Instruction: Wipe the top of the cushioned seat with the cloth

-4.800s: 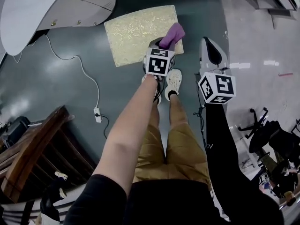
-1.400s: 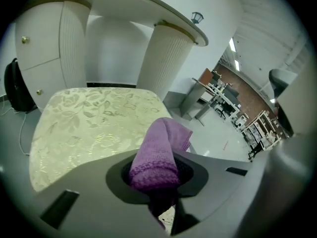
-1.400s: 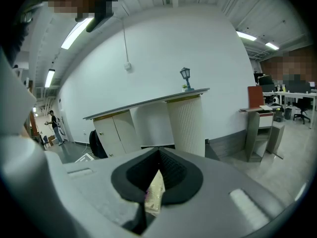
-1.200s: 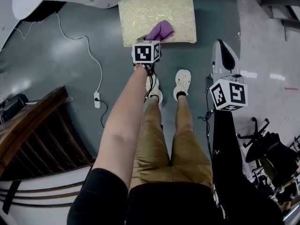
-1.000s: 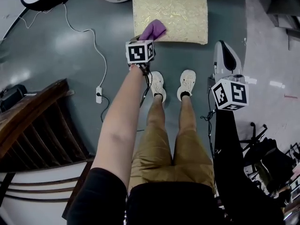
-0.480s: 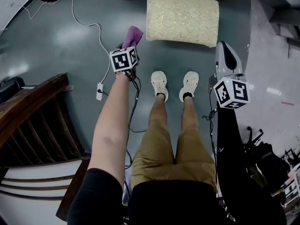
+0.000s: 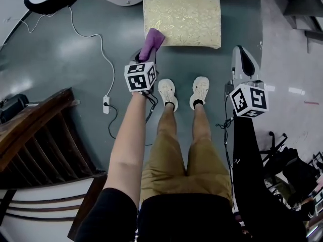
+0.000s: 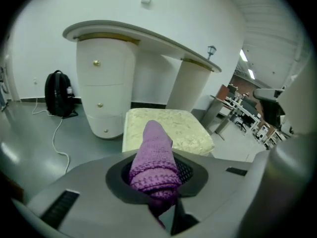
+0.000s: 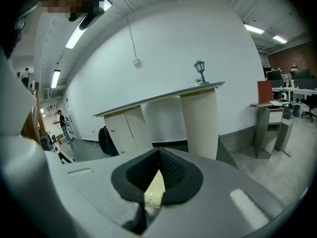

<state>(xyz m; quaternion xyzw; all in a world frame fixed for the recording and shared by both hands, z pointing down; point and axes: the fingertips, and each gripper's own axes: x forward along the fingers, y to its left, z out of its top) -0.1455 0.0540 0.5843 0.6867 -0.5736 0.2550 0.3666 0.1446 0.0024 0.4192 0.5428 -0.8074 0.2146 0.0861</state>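
While standing in pale shoes (image 7: pixel 167 92) on a grey floor (image 7: pixel 75 54), holding a tool out from each hand. Nearest, on the right, keeping the right gripper (image 7: pixel 241 54) just beside the right foot, jaws drawn in to a thin wedge with tips meeting and nothing between; through that sliver, only a strip of pale gold fabric. On the left, reaching the left gripper (image 7: pixel 145 58) forward past the toes, jaws pinched on a rolled purple cloth (image 7: pixel 151 40). Poking that cloth out ahead, with its far end over the near left corner of the cushioned seat (image 7: pixel 192 14) as seen from the head; cannot tell whether touching. Beyond the seat, facing a curved white desk (image 8: pixel 106 83) with small gold knobs, plus a black backpack (image 8: pixel 57 93) leaning at its left.
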